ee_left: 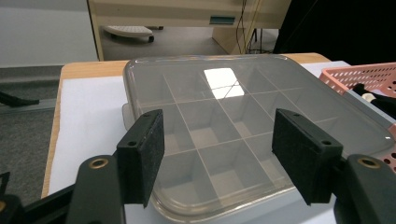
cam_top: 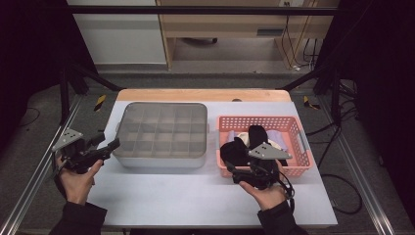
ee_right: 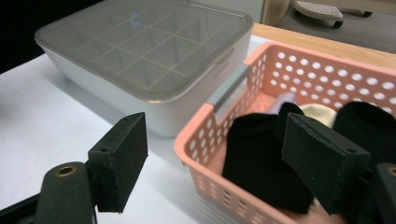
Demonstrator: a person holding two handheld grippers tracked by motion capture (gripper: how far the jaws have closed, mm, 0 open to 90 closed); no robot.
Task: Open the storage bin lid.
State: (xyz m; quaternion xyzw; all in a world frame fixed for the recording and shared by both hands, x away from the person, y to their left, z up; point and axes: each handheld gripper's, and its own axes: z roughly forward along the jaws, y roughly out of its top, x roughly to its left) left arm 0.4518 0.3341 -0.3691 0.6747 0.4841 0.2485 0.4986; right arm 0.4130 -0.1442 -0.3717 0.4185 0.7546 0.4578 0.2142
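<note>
Left gripper (cam_top: pixel 111 145), jaws wide and empty, just beside the lidded divider box (cam_top: pixel 161 134), facing its near-left corner. Right gripper (cam_top: pixel 230 169), likewise spread and empty, over the pink basket's (cam_top: pixel 298 128) front rim, black socks (ee_right: pixel 261 158) directly ahead.

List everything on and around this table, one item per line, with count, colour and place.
grey lidded plastic divider box: one, translucent grey, table centre-left.
pink perforated plastic basket: one, salmon pink, right of the box.
black socks: several, black, inside the basket.
pale rolled socks: a few, cream and lilac, in the basket behind the black ones.
white table mat: one, white, over the wooden tabletop.
left tongs: one, black, open, at the box's left edge.
right tongs: one, black, open, at the basket's front.
</note>
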